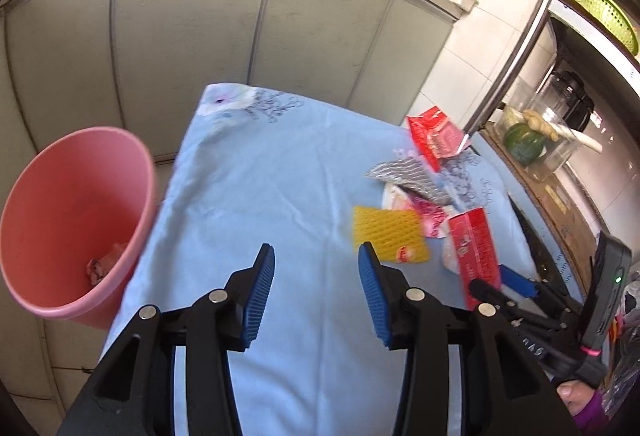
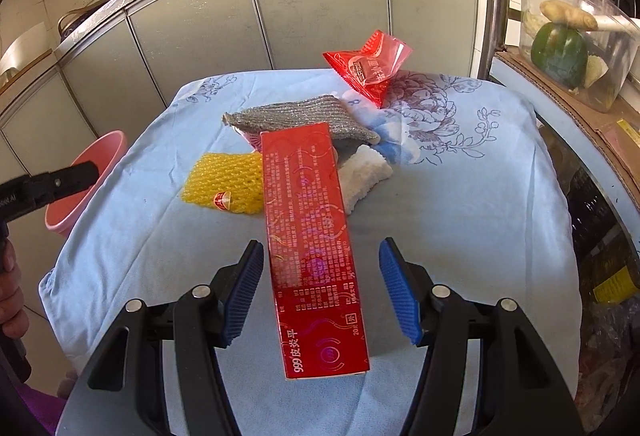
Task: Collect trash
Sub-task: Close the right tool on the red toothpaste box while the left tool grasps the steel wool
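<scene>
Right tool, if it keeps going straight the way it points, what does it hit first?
Most likely the long red cardboard box, which already lies between the open right tool fingers on the light blue floral cloth; depth is uncertain.

Right gripper [image 2: 321, 290] open astride red box [image 2: 312, 252]; pads clear.

A glossy red cardboard box [image 2: 316, 248] lies on the matt, lightly creased blue cotton cloth [image 2: 460, 204] covering the table. Beside it, yellow foam netting [image 2: 224, 188] looks soft and spongy, a silver scouring pad [image 2: 304, 116] glitters with metallic thread, and a shiny red plastic wrapper [image 2: 370, 66] crinkles near the far edge. The pink plastic bin [image 1: 76, 212] is smooth. Ribbed blue rubber pads [image 2: 244, 292] line matt black plastic jaws.
</scene>
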`<state>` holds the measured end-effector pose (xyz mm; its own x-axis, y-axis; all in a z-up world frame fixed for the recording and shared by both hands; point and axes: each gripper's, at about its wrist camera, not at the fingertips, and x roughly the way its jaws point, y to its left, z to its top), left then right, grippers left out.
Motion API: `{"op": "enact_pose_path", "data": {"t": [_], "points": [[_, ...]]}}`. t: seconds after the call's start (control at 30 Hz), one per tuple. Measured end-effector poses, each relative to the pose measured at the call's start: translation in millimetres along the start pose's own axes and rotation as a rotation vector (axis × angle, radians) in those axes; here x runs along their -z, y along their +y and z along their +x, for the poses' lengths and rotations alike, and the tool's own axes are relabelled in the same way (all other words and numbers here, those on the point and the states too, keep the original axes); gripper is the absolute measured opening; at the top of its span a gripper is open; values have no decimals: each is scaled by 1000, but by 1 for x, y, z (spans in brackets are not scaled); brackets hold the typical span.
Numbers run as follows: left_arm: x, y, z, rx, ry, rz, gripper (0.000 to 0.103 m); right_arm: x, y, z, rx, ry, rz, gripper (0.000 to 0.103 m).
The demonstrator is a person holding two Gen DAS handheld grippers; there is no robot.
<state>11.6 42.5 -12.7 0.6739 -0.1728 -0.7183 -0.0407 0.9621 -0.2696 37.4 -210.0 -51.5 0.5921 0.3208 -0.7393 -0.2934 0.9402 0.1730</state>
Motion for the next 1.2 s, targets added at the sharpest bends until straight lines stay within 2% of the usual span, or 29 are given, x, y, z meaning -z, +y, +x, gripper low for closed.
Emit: {"op": "enact_pose_path", "data": {"t": [0.13,0.43,0.63,0.83,1.0,1.2], "points": [[-7,-22,6,30,-2,37,43,2,-1,3,2,1,5,61],[-12,-43,26,68,45,51,43,4,-1,5,-15,-2,23,61],[-32,-55,46,165,98,-48,43,4,-5,1,-13,-19,51,61],[-49,-56,77,216,180,-190,43,5,-11,2,-55,-24,78,60],[-54,-58,97,221,217,-256,39,6,-20,3,-95,-19,133,60],[-56,-68,108,221,223,-253,35,6,-22,2,-119,-26,142,60]]}}
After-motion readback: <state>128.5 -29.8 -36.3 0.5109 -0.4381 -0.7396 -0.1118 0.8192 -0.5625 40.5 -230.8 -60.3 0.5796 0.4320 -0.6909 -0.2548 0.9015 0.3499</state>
